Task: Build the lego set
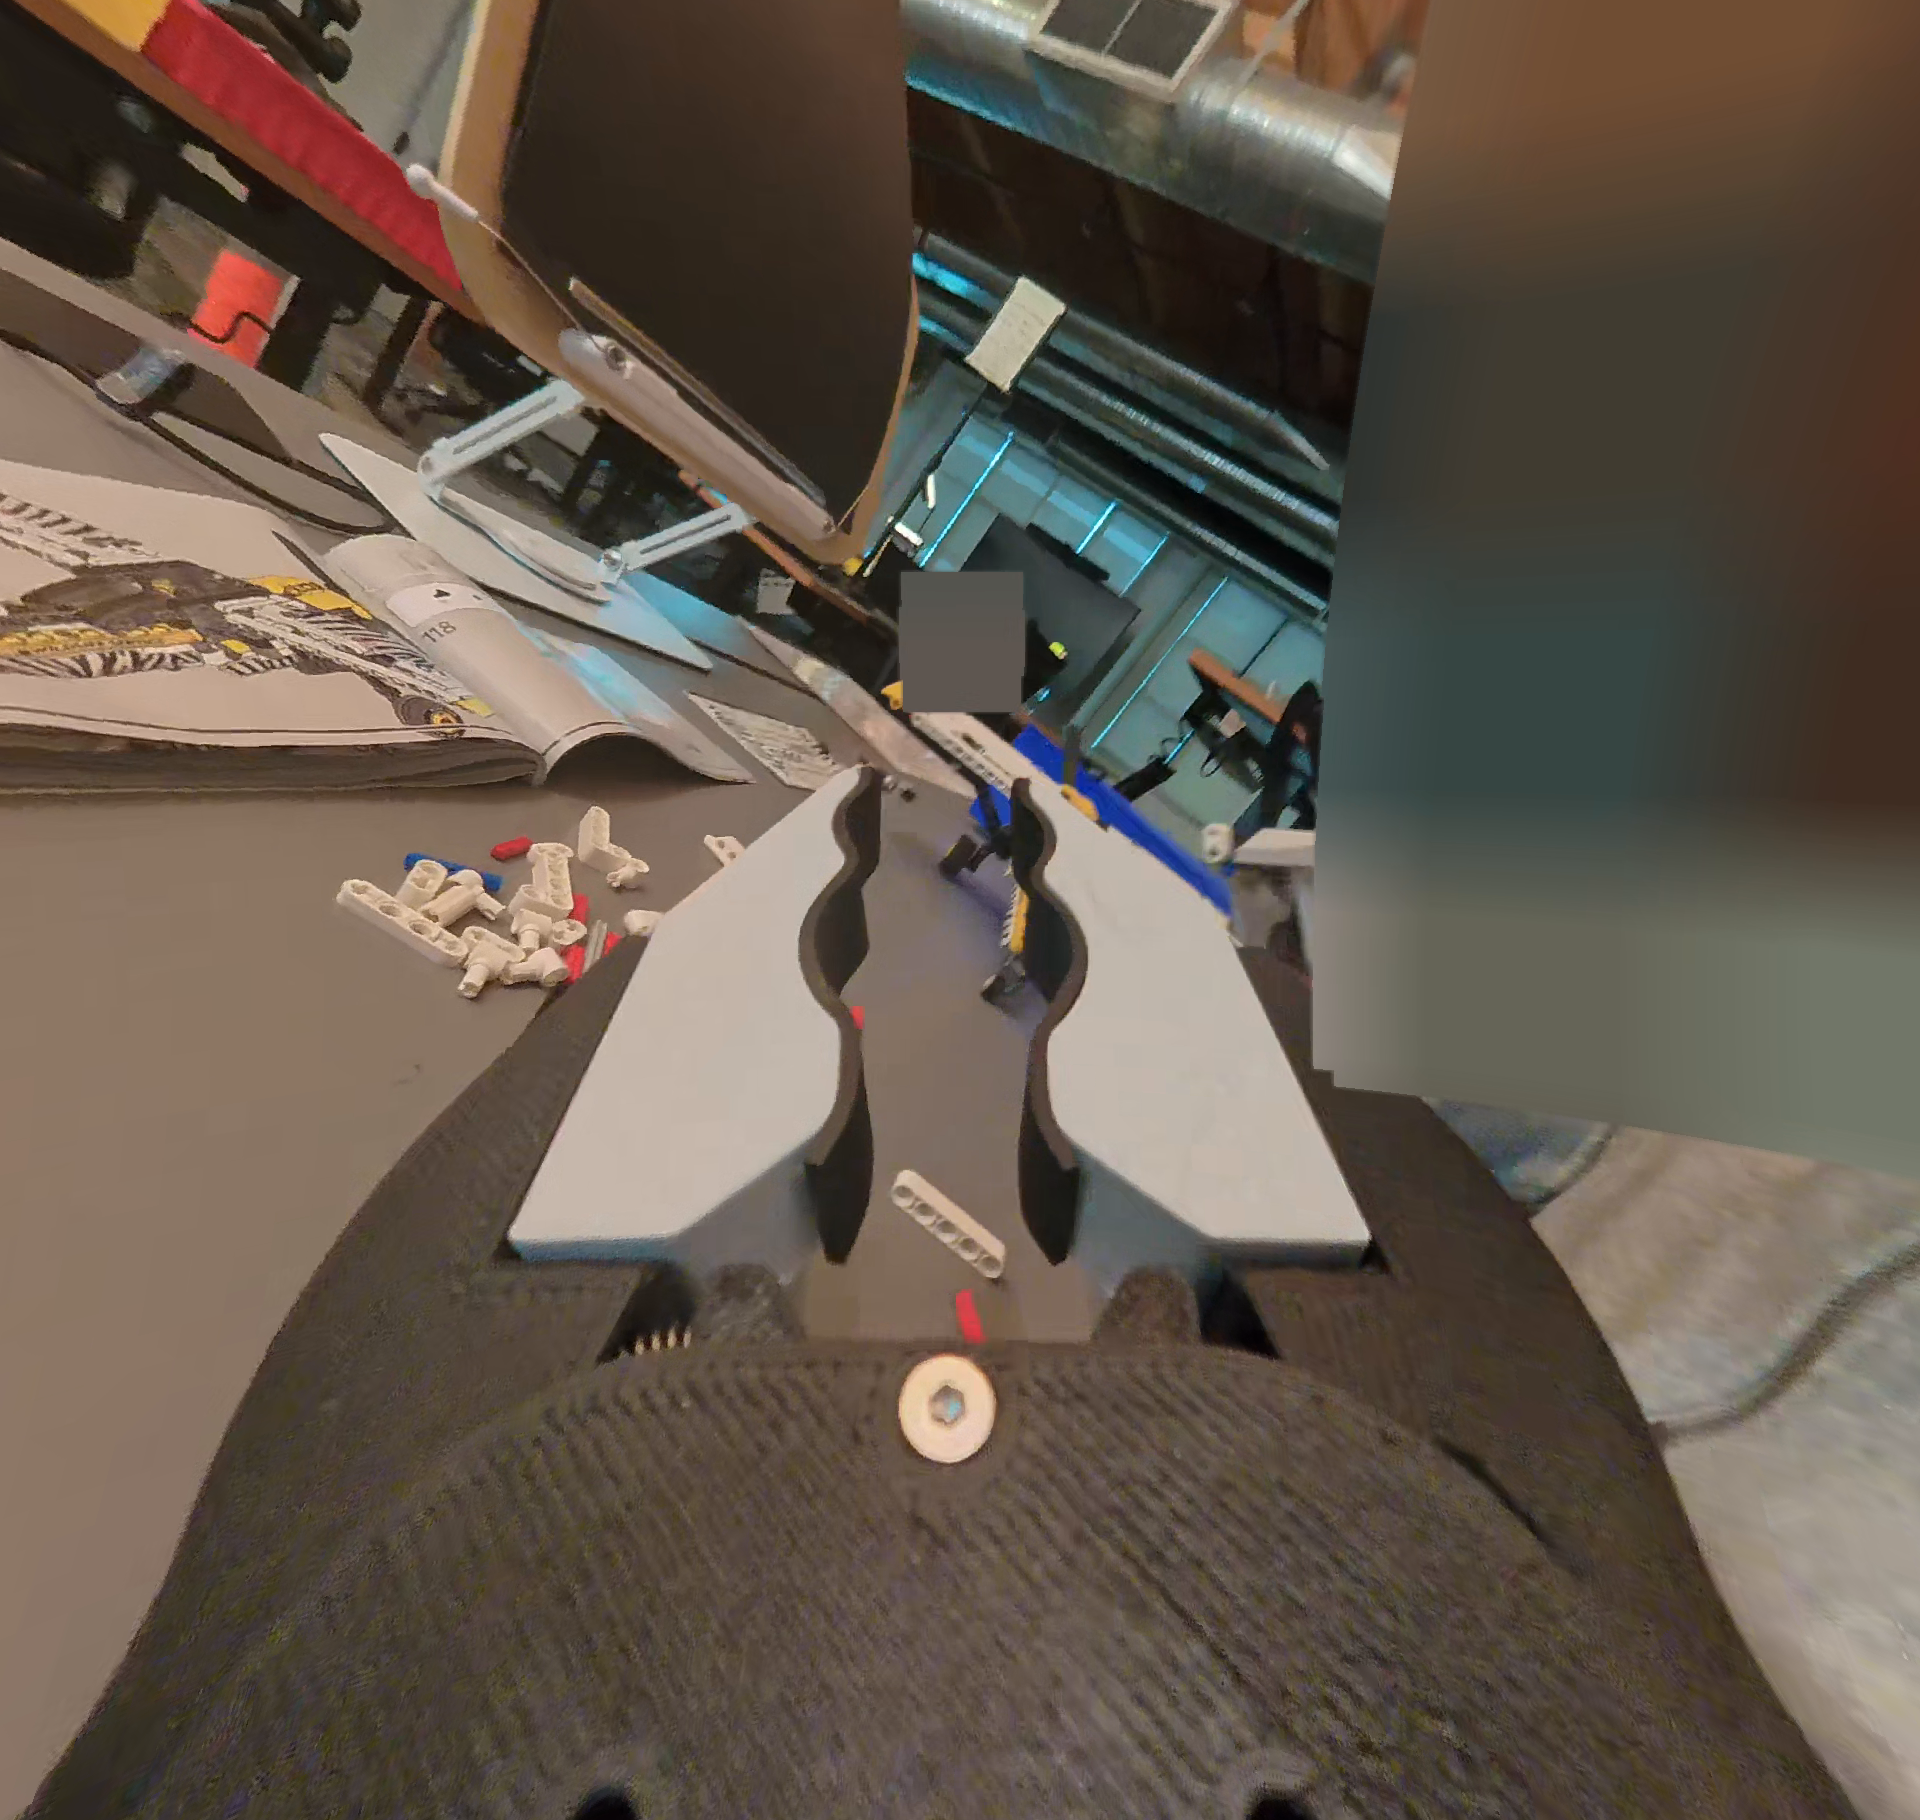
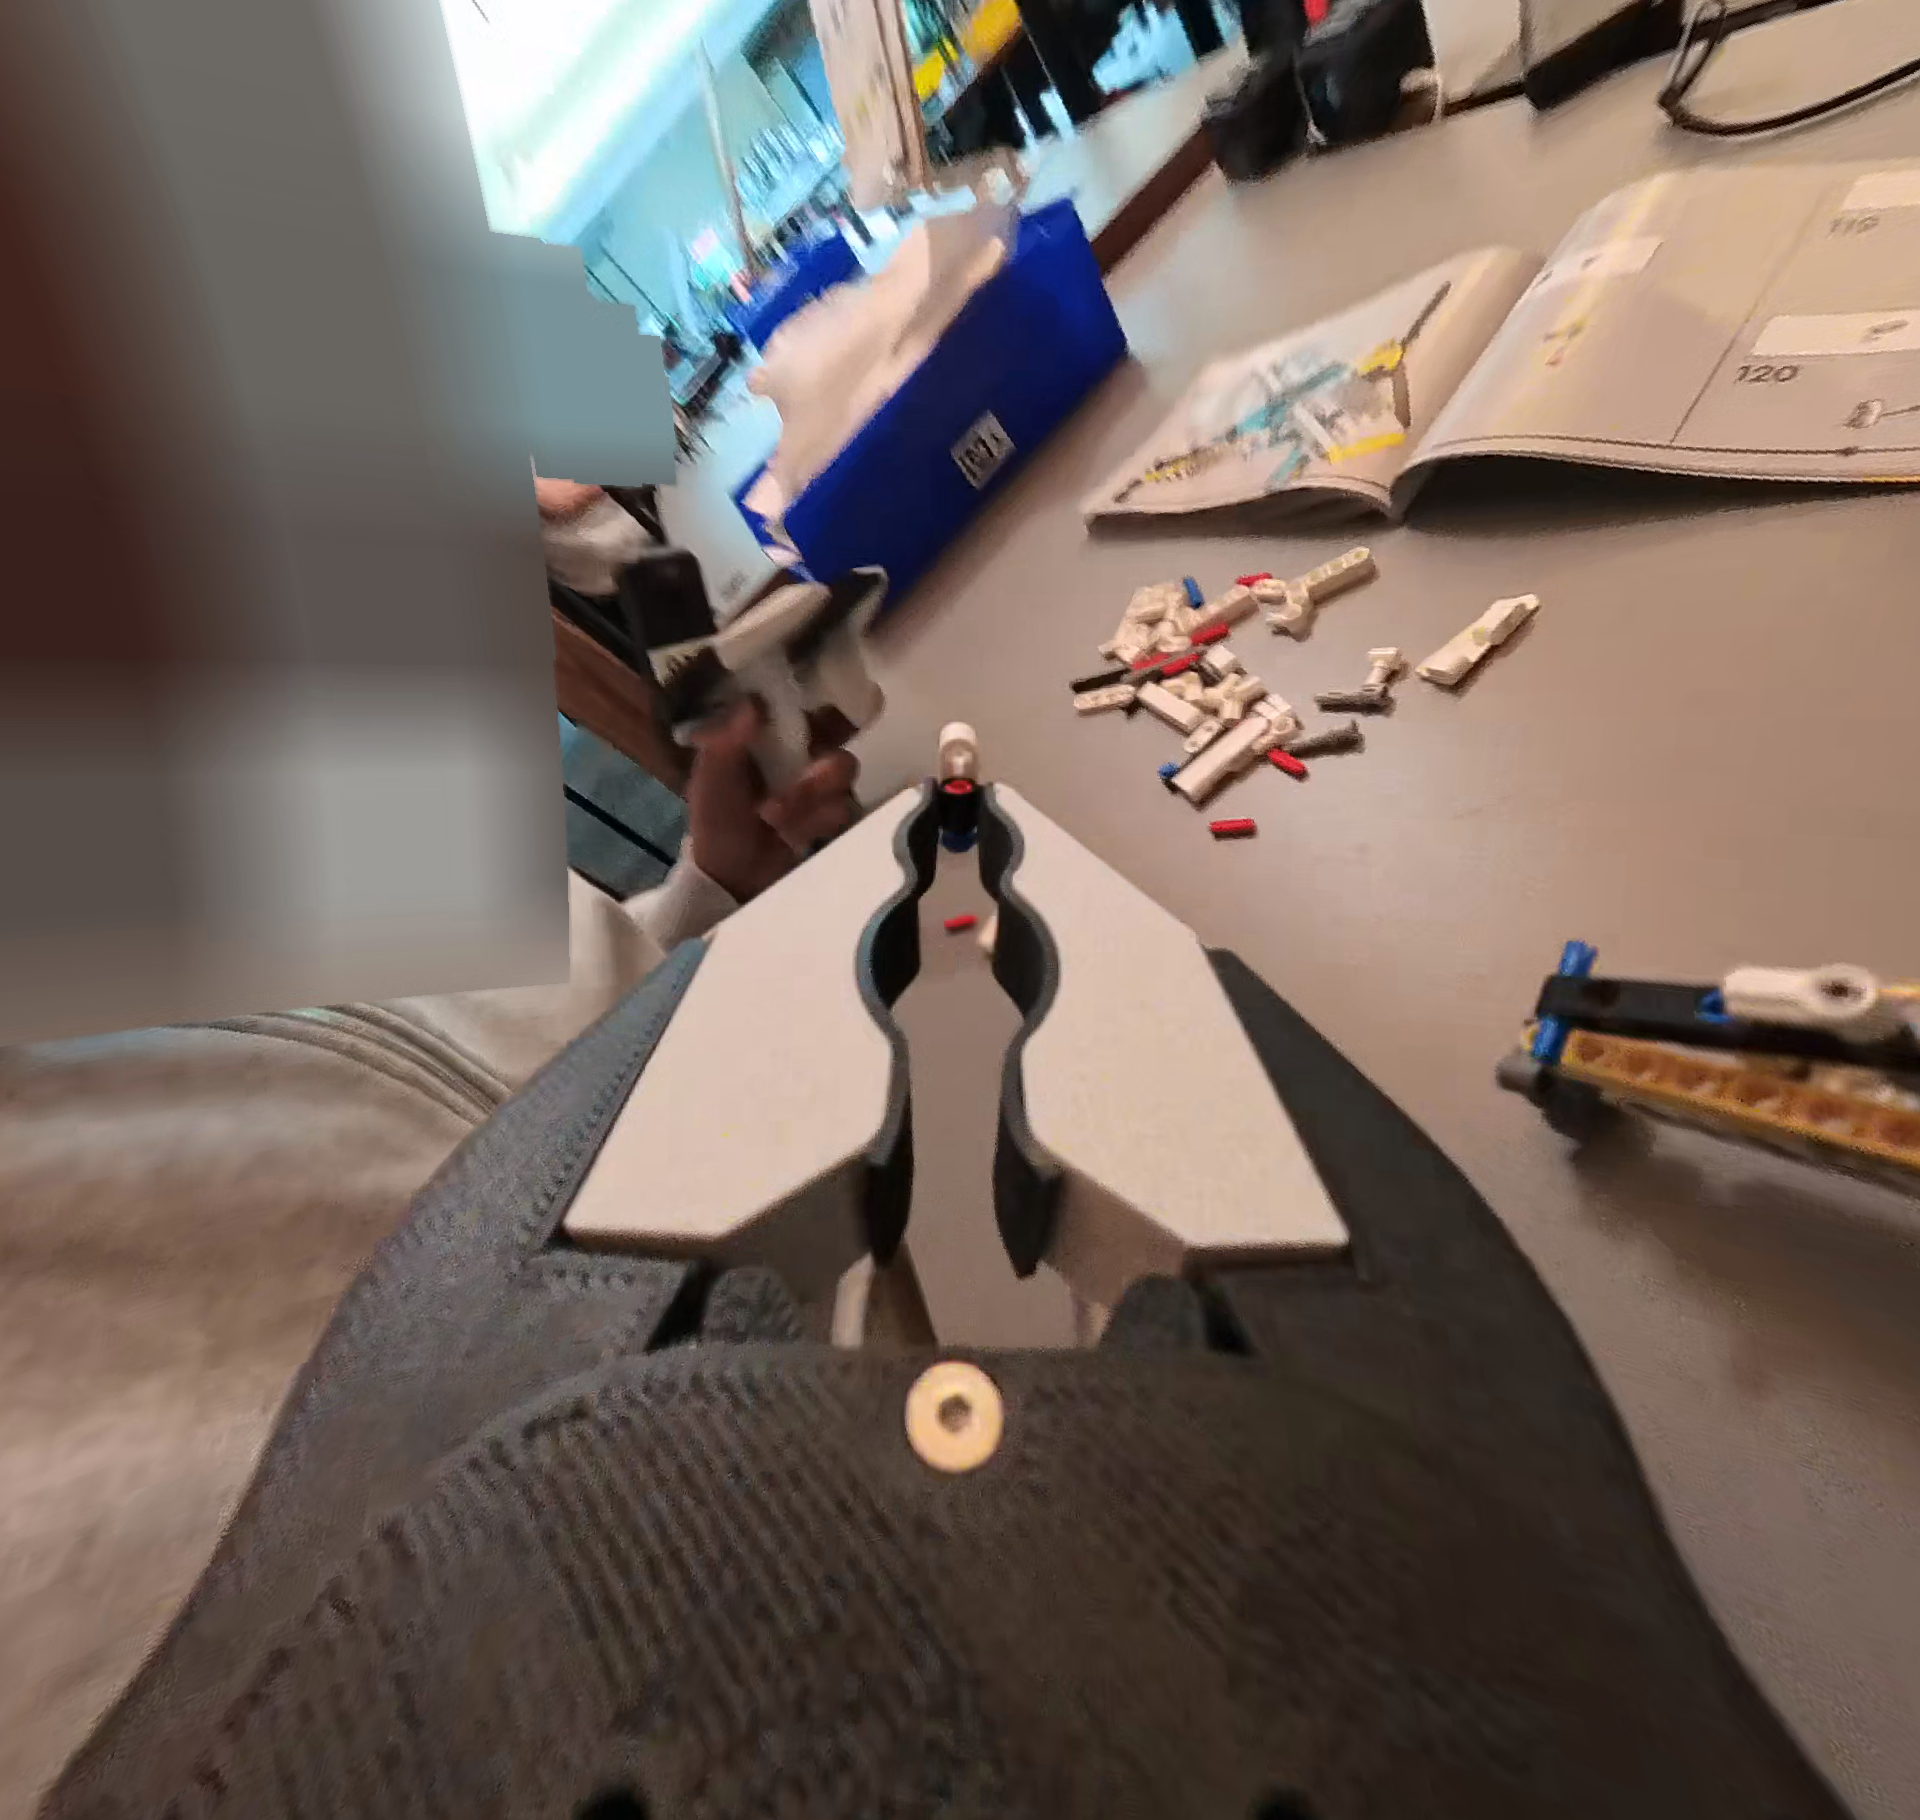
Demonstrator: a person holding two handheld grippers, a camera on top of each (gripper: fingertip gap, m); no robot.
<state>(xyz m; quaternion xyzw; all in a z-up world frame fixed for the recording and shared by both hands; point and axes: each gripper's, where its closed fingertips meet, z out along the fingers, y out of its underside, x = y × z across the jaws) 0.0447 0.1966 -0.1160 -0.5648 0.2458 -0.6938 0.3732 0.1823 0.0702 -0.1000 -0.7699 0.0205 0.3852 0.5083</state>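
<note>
Overhead ducting and a tilted dark panel filled the background of my left wrist view, above a grey table (image 1: 208, 1095). My left gripper (image 1: 940, 804) hung with its jaws parted and nothing between them; through the gap I saw a white beam (image 1: 948, 1222) lying on the table, and the loose pile of parts (image 1: 499, 908) sat off to the left near the open instruction booklet (image 1: 260, 648). Its pages carried printed numerals and drawings, which I leave unread. From the right wrist view, my right gripper (image 2: 956, 804) pinched a small black, red-tipped piece (image 2: 956, 799) at the very fingertips. I judged that grip shallow, so a twist could flick the piece loose. Well off to the right lay the yellow-and-black assembly (image 2: 1714, 1064), near the frame edge; a blue box (image 2: 935, 440) bore a small label too blurred to read.
</note>
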